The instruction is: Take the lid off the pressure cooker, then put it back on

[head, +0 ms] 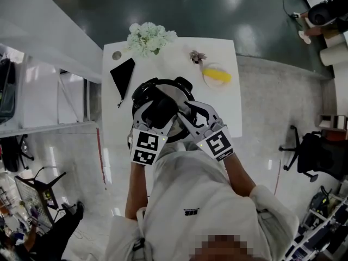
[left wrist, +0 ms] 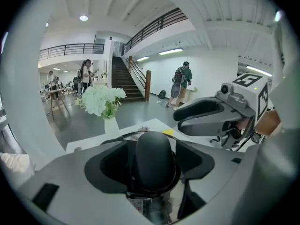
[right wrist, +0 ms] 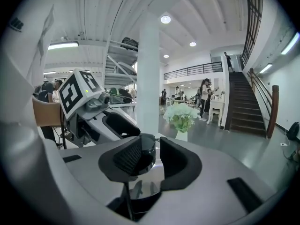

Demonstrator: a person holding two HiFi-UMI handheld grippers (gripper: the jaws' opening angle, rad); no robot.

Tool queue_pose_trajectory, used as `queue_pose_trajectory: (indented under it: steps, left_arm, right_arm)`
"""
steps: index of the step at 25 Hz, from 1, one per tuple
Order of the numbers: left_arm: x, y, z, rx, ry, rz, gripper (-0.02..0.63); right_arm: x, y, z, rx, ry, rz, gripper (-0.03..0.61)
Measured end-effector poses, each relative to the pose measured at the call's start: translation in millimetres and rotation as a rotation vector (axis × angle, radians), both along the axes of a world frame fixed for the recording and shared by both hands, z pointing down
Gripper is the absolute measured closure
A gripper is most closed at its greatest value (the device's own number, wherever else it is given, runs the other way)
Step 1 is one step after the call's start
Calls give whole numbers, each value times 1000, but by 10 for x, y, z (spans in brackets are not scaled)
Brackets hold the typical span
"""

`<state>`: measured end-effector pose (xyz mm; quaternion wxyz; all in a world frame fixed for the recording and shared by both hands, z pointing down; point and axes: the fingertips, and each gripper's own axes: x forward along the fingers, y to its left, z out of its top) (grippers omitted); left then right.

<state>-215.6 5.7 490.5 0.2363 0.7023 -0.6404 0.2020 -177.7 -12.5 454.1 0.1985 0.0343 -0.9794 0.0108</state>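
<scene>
Table [head: 228, 99], white, stood on a glossy grey floor [head: 217, 10] in a tall hall with stairs [left wrist: 129, 81] and a balcony [left wrist: 70, 48]. On it were a cooker [head: 144, 91] with its lid [head: 175, 94] on, flowers [head: 149, 37], a black pad [head: 124, 72] and a yellow item [head: 217, 75]. The left gripper [head: 159, 106] gaped round the lid knob [left wrist: 154, 161], its pads clear of it. The right gripper [head: 193, 112] was open round a black fitting [right wrist: 145, 156].

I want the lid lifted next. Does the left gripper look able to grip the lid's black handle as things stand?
Probably yes: the handle sits between the open jaws of the left gripper, with nothing else blocking it.
</scene>
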Motion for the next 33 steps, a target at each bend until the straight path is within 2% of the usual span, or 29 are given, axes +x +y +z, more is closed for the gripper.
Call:
queue_pose_trajectory:
  steps: [2,5,9,20,33]
  left_arm:
    - [-16,40,-109,61,-13,3,288]
    - [-68,126,-242,152,-26,-26,353]
    - [-121,244,-315,221,-19,-64,379]
    - [-214,414,-295,229,-10,-27,390]
    - [-386,464,-365,270,-8,-29,400]
  right_arm:
    - [-18,21,-23,7,-15,6,453]
    - [-34,51,-38,19,-34,14,453]
    - [-22,85,-12,33,-8,32,453]
    - [-86,185,12,40,8,90,453]
    - [-246,211,-96,58,-26,121,453]
